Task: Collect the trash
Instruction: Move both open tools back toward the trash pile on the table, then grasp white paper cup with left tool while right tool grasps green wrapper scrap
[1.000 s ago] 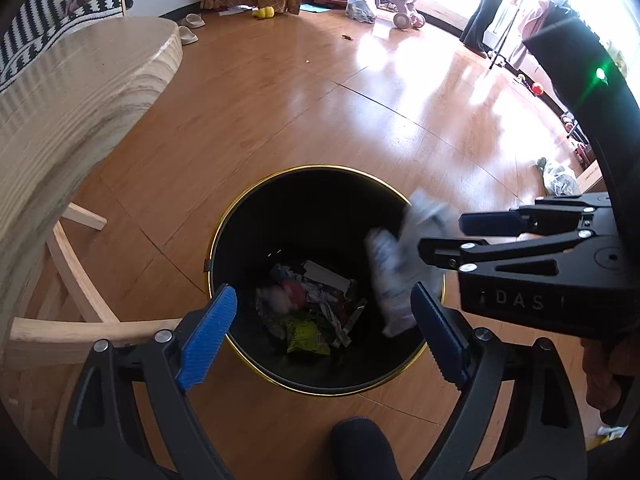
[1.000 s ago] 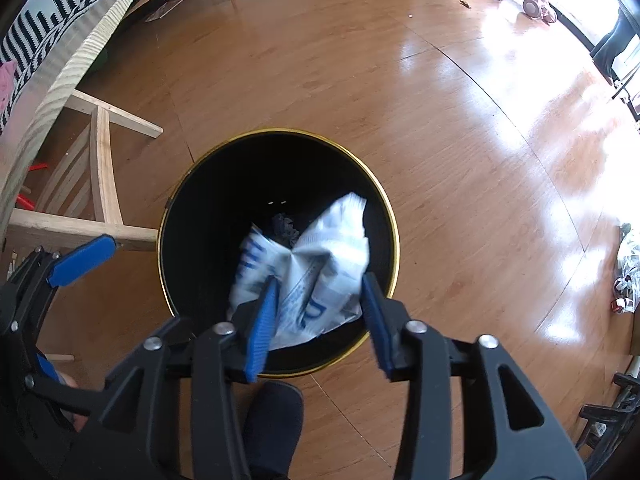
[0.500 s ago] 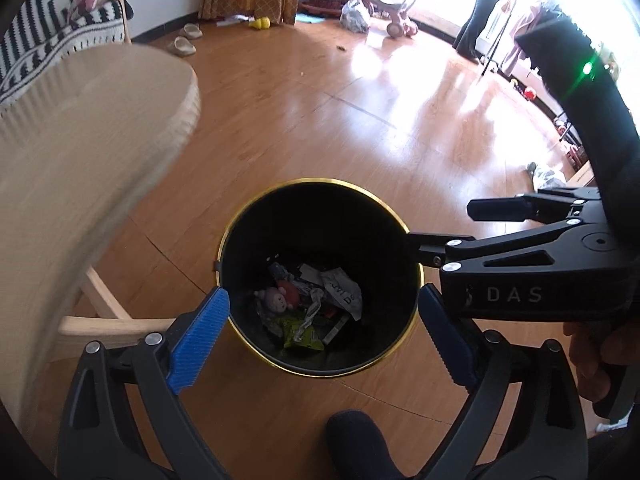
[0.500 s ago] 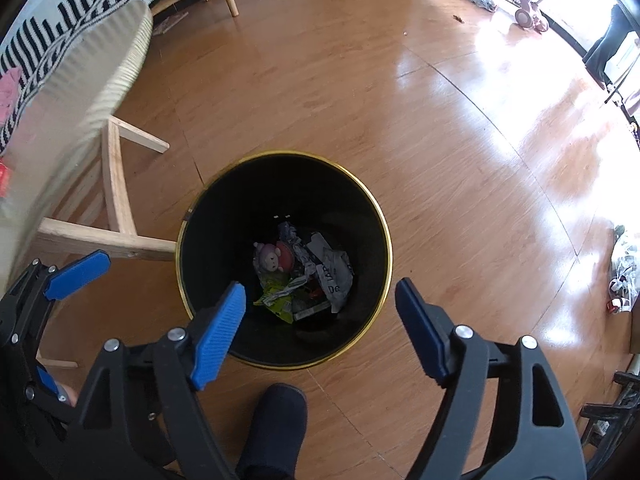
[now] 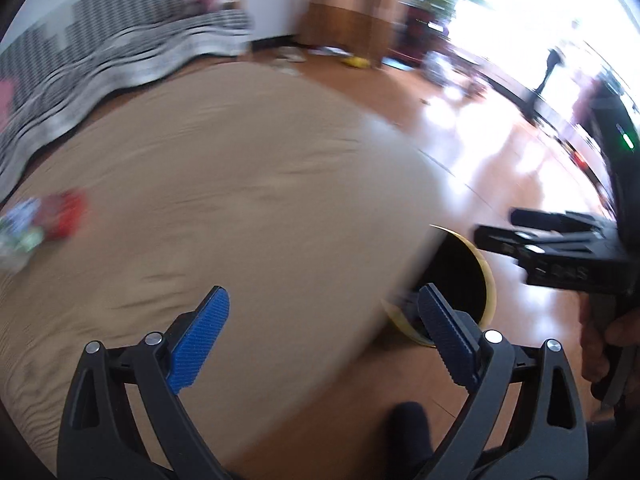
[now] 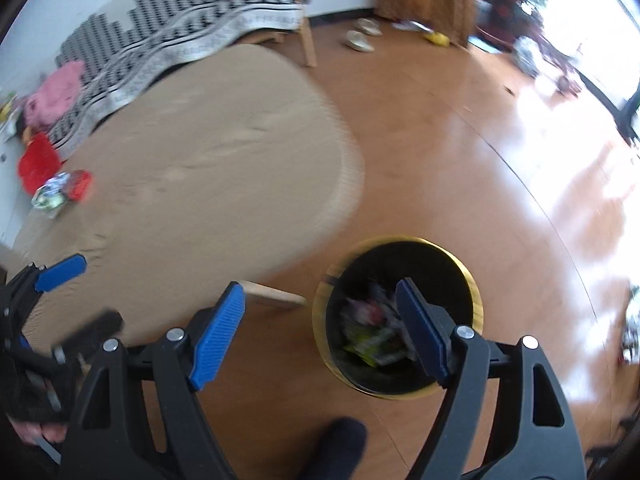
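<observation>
Trash (image 6: 64, 192) lies at the left of the bench (image 6: 208, 168), while your left claw (image 5: 320, 336) and right claw (image 6: 320, 336) gape empty above the bin (image 6: 472, 280).

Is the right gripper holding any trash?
No, the right gripper is open with nothing between its blue pads, and the trash sits down in the bin.

Wrappers (image 6: 60, 192) on round table (image 6: 224, 152); bin (image 6: 472, 280) on floor (image 6: 440, 152).
</observation>
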The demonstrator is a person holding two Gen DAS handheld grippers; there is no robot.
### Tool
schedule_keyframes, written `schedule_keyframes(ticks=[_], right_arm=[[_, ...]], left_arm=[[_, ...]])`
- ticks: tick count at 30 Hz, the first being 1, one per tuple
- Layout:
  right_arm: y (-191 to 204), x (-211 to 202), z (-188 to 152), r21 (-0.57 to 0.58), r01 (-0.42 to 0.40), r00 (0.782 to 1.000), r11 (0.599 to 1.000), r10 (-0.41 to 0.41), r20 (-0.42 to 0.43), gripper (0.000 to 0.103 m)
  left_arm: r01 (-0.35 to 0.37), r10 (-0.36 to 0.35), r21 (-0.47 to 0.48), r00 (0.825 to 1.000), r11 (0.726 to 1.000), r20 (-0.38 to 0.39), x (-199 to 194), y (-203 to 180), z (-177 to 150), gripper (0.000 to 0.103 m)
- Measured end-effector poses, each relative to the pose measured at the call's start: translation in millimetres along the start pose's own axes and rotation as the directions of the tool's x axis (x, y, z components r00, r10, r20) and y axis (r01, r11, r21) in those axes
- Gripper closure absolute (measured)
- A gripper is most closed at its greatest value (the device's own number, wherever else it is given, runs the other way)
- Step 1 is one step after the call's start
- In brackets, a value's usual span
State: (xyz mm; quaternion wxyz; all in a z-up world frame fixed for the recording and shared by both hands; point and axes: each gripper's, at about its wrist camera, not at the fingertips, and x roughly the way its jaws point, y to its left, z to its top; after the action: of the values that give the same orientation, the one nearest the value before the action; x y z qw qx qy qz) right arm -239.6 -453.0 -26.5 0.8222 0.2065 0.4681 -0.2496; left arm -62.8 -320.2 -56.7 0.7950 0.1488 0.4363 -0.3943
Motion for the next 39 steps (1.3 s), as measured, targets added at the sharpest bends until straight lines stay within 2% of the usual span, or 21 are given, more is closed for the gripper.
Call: schedule_keyframes(ticks=[3, 4, 6, 8, 11, 14, 19, 24, 26, 27, 28, 33, 36, 39], right_arm=[[56, 17, 13, -0.068, -0.053, 0.999, 0.996, 0.053, -0.006, 0.027], [88, 27, 19, -0.109, -0.083, 0.997, 0.991, 0.082, -0.015, 0.027], [129, 35, 26, -0.151, -0.122, 0.993, 0.981, 0.121, -0.014, 0.027], [177, 46, 36, -0.197, -0.182, 0.983, 0.963, 0.181, -0.027, 0.027], [246, 60, 47, -0.244, -0.252, 0.967, 0.937, 0.252, -0.032, 0.027], [307, 79, 59, -0.272, -0.298, 0.954, 0.915, 0.296, -0.049, 0.027], [356, 114, 74, -0.261, -0.321, 0.947, 0.91, 0.316, -0.062, 0.031], [369, 131, 90, -0.201, -0.357, 0.934, 0.912, 0.353, -0.055, 0.035], [373, 136, 96, -0.188, -0.369, 0.929, 0.91, 0.367, -0.047, 0.044], [374, 138, 98, -0.185, -0.379, 0.925, 0.907, 0.377, -0.05, 0.06], [376, 141, 99, -0.187, -0.391, 0.92, 0.901, 0.386, -0.065, 0.084], [362, 125, 98, -0.192, -0.404, 0.913, 0.894, 0.405, -0.033, 0.087], [339, 100, 99, -0.185, -0.419, 0.904, 0.889, 0.428, 0.01, 0.088], [316, 76, 96, -0.191, -0.423, 0.899, 0.886, 0.437, 0.039, 0.088]], left_arm=[[-0.1, 0.105, -0.155, 0.994, 0.983, 0.021, -25, 93, -7, 0.01], [-0.127, 0.134, -0.19, 0.991, 0.974, 0.023, -31, 116, -10, 0.01], [-0.18, 0.192, -0.253, 0.981, 0.951, 0.024, -45, 160, -17, 0.01], [-0.225, 0.245, -0.332, 0.969, 0.916, 0.018, -58, 213, -29, 0.01], [-0.27, 0.292, -0.398, 0.956, 0.877, -0.006, -68, 261, -44, 0.01], [-0.298, 0.317, -0.431, 0.948, 0.852, -0.028, -74, 297, -59, 0.01], [-0.304, 0.324, -0.472, 0.945, 0.827, -0.041, -77, 331, -71, 0.01], [-0.291, 0.31, -0.476, 0.95, 0.83, -0.042, -63, 348, -66, 0.01], [-0.287, 0.31, -0.474, 0.95, 0.832, -0.032, -58, 352, -60, 0.01], [-0.286, 0.311, -0.474, 0.95, 0.833, -0.027, -57, 353, -57, 0.01], [-0.282, 0.311, -0.476, 0.95, 0.833, -0.019, -55, 354, -54, 0.01], [-0.253, 0.293, -0.492, 0.956, 0.833, 0.005, -45, 350, -37, 0.01], [-0.225, 0.274, -0.503, 0.962, 0.834, 0.023, -36, 344, -23, 0.01], [-0.221, 0.283, -0.519, 0.958, 0.825, 0.041, -30, 341, -9, 0.01]])
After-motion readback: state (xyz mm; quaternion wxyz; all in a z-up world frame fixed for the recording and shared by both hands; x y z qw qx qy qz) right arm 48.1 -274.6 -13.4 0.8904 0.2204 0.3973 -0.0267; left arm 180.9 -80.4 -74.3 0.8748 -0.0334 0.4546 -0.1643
